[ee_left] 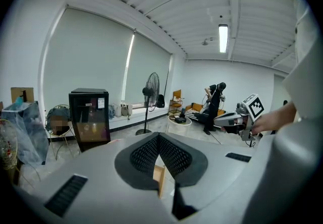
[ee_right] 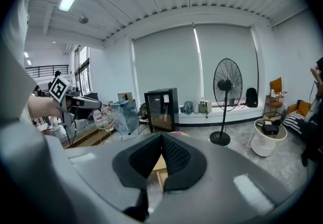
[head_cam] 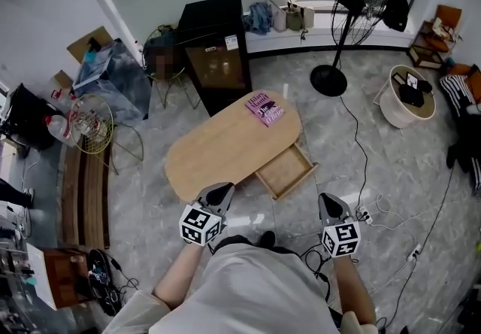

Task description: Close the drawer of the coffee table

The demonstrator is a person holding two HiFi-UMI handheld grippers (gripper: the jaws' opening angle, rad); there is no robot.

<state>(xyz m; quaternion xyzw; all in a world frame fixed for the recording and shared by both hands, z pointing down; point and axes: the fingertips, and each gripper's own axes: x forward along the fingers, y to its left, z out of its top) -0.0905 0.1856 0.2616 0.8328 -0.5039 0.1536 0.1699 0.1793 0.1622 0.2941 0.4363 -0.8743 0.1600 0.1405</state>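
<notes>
Here the drawer (head_cam: pixel 285 171) hangs open from the coffee table (head_cam: pixel 218 150)

Bright, even indoor light fills all three views, coming from a ceiling tube lamp (ee_left: pixel 222 38) and from daylight softened by drawn window blinds (ee_right: pixel 222 66). Shadows on the pale floor (head_cam: pixel 353 137) are faint and soft-edged. Both gripper views bend strongly at the rim, with black corners, and whatever lies closest to the lens looks soft. The head view curves too.
</notes>
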